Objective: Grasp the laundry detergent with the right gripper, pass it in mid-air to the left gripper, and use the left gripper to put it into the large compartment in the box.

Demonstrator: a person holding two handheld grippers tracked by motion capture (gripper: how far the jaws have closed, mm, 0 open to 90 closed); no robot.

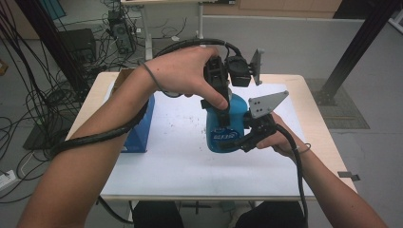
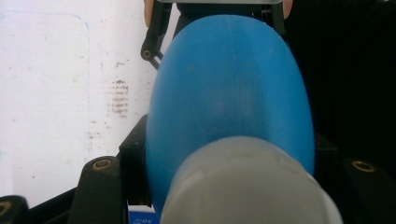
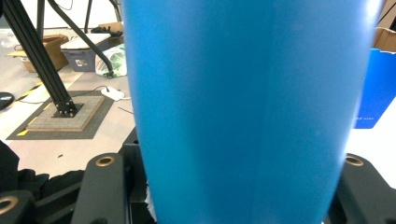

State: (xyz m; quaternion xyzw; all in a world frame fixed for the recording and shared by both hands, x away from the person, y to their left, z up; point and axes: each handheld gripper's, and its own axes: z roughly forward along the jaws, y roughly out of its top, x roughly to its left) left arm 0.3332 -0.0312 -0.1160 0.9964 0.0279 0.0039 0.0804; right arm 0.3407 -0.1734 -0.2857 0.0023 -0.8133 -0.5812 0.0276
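A blue plastic bottle (image 1: 223,135) with a pale grey cap (image 2: 247,186) stands upright over the white mat (image 1: 180,156). My left gripper (image 1: 222,102) comes down from above, and in the left gripper view its jaws sit on either side of the cap, shut on it. My right gripper (image 1: 247,135) reaches in level from the right and is shut on the bottle's body (image 3: 243,107). Whether the bottle's base rests on the mat is hidden.
A blue box (image 1: 140,128) stands at the mat's left edge. The wooden table (image 1: 318,137) ends close to the right hand. A black frame post (image 1: 361,42) rises beyond the far right corner; cables and boxes lie on the floor behind.
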